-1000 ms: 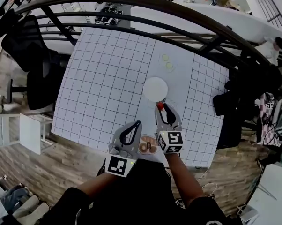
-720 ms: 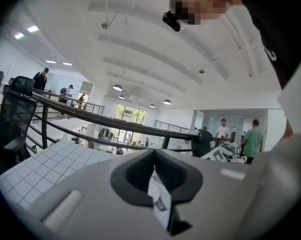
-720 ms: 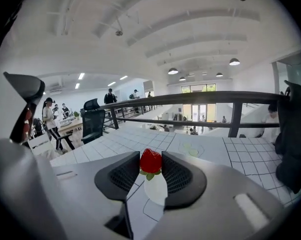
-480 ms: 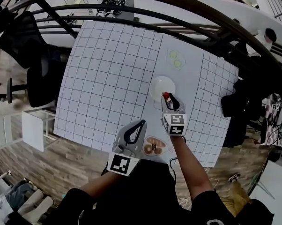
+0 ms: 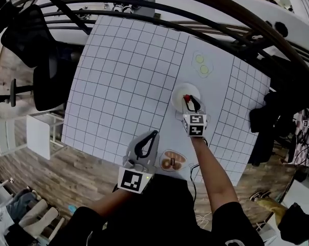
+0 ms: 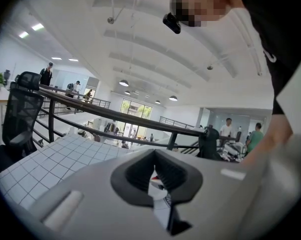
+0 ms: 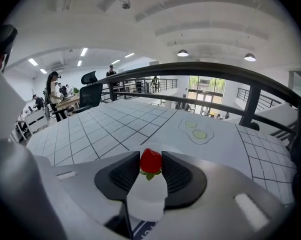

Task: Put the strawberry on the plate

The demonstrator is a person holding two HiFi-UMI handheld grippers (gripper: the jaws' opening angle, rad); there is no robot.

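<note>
Head view — the small red strawberry is being held over the round white plate. Right gripper view: the right gripper is being pinched on it. Left gripper view — the left gripper is being pressed together.

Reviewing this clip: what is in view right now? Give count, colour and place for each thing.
table: one, white with a black grid, middle of the head view
plate: one, white, on the table's right half
strawberry: one, red, over the plate
green discs: two, pale green, on the table beyond the plate
brown rounds: two, in a clear tray at the table's near edge
office chair: one, black, left of the table
railing: one, black, beyond the table
left gripper: one, grey, jaws together, empty, near edge
right gripper: one, grey, shut on the strawberry
</note>
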